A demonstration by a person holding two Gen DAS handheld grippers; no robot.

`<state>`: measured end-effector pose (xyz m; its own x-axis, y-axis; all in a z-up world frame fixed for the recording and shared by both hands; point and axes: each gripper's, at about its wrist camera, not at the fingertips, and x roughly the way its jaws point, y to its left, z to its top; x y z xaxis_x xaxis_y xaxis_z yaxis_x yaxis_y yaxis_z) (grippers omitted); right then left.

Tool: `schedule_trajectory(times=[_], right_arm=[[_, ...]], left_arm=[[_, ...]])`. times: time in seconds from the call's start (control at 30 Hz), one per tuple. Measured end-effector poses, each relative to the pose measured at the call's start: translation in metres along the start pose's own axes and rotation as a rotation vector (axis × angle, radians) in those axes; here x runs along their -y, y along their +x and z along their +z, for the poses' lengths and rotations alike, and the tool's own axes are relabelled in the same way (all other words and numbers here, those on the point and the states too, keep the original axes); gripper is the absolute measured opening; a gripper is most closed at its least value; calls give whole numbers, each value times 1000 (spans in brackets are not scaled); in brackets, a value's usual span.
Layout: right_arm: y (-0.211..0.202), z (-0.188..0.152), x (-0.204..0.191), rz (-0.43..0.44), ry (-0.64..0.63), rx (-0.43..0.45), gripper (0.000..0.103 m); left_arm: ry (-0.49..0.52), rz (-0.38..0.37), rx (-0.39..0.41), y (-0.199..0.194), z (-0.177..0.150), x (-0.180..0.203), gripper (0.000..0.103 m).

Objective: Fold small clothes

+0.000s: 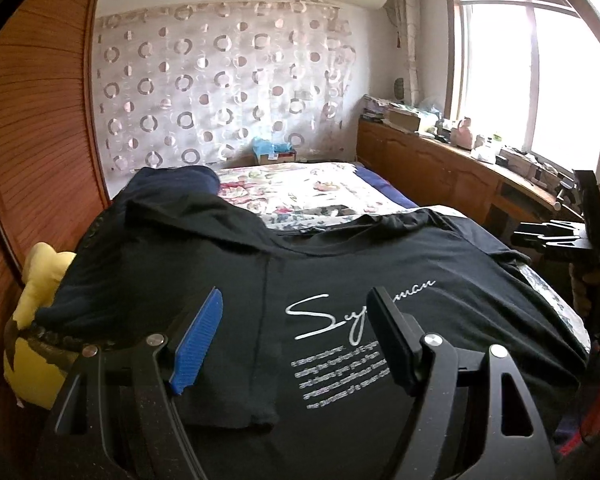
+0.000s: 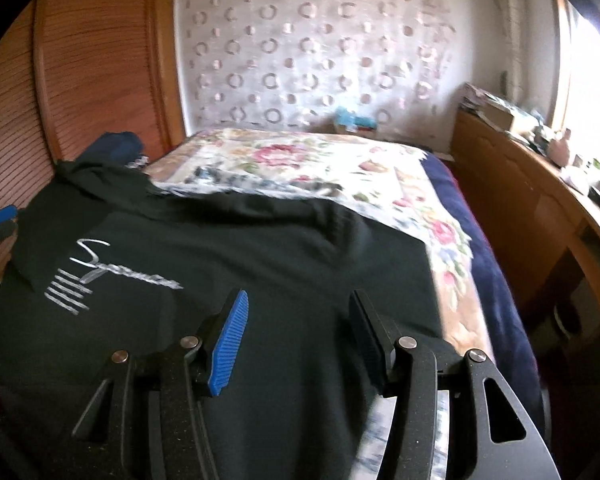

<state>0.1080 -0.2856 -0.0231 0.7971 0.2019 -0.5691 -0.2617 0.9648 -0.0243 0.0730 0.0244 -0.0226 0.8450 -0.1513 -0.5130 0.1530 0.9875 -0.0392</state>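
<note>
A black T-shirt (image 1: 380, 280) with white script print lies spread on the floral bedspread (image 1: 300, 188). Its left side is folded over, making a doubled flap (image 1: 172, 264). My left gripper (image 1: 296, 300) hovers open over the shirt near the print, nothing between its fingers. In the right wrist view the same T-shirt (image 2: 260, 248) fills the lower half, and my right gripper (image 2: 298, 300) stands open above its right part. The right gripper (image 1: 548, 236) also shows at the far right of the left wrist view, and the left gripper's blue fingertip (image 2: 0, 216) at the left edge of the right one.
A dark navy garment (image 1: 180, 180) lies bunched at the far left of the bed, with a yellow plush toy (image 1: 40, 320) beside the wooden wardrobe (image 1: 40, 120). A cluttered wooden cabinet (image 1: 440, 164) runs along the right under the window. The bedspread's (image 2: 320, 168) far half is bare.
</note>
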Motion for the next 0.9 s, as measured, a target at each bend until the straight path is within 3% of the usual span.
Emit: schedule_trajectory(times=[0.3, 0.73, 0.9], right_arm=[[-13, -7, 5, -86, 88, -67, 54], [-9, 10, 2, -66, 227, -148, 54], [-9, 15, -10, -67, 223, -171, 54]], left_arm=[[20, -47, -29, 17, -2, 31, 75], [51, -92, -90, 30, -16, 56, 75], [40, -93, -110, 33, -21, 58, 75]])
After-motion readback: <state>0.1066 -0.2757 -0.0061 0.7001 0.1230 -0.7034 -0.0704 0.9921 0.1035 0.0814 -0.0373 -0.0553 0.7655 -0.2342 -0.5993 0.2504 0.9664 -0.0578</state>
